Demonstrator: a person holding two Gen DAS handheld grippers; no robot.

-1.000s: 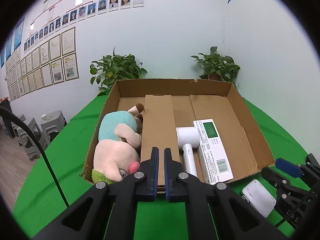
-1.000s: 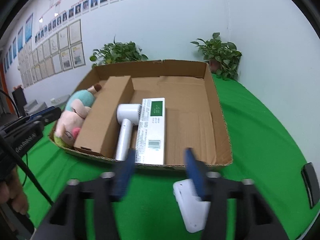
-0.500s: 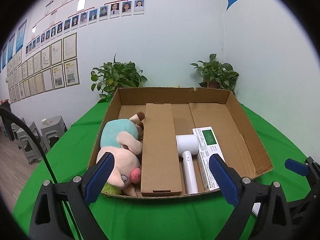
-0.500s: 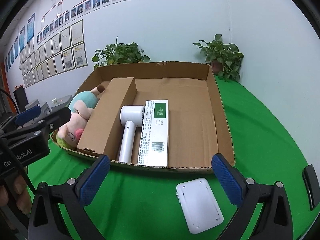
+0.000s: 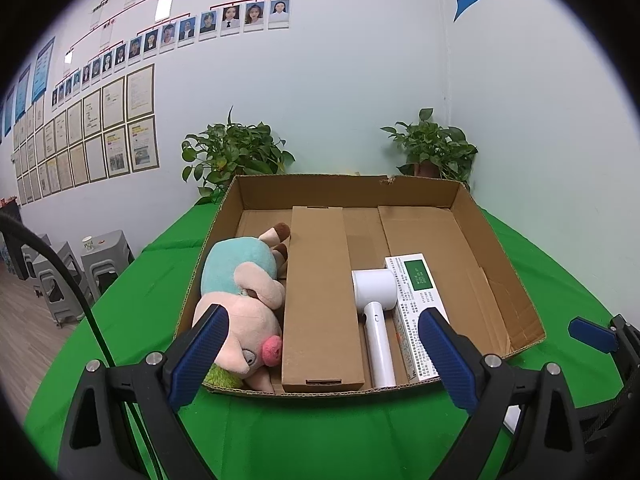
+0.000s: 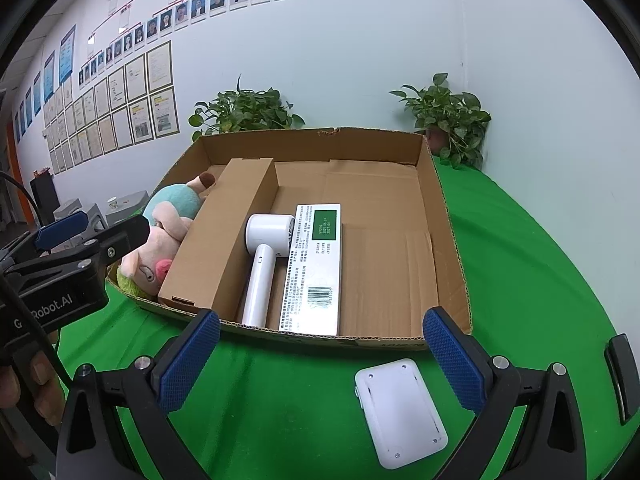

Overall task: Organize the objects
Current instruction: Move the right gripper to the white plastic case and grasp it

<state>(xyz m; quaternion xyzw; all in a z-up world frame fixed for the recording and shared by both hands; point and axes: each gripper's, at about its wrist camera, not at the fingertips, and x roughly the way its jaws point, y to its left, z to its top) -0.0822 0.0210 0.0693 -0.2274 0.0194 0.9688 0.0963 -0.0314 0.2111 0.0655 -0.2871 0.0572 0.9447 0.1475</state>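
Note:
A shallow open cardboard box (image 5: pixel 496 280) (image 6: pixel 444 216) sits on the green table. It holds a plush pig (image 5: pixel 240 308) (image 6: pixel 160 236) at the left, a long brown carton (image 5: pixel 320 300) (image 6: pixel 224 232), a white hair dryer (image 5: pixel 376 312) (image 6: pixel 264 256) and a white and green carton (image 5: pixel 416 304) (image 6: pixel 320 268). A flat white device (image 6: pixel 400 412) lies on the table in front of the box. My left gripper (image 5: pixel 320 364) is open and empty before the box's near wall. My right gripper (image 6: pixel 320 360) is open and empty, just left of and above the white device.
Two potted plants (image 5: pixel 232 156) (image 5: pixel 432 148) stand behind the box against the wall. Grey stools (image 5: pixel 100 256) stand on the floor at the left. A dark object (image 6: pixel 622 376) lies at the table's right edge. The left gripper's body (image 6: pixel 60 264) shows at the left of the right wrist view.
Both grippers have opened wide: the left was shut, the right half open. Both pulled back slightly from the box. Nothing in the box moved.

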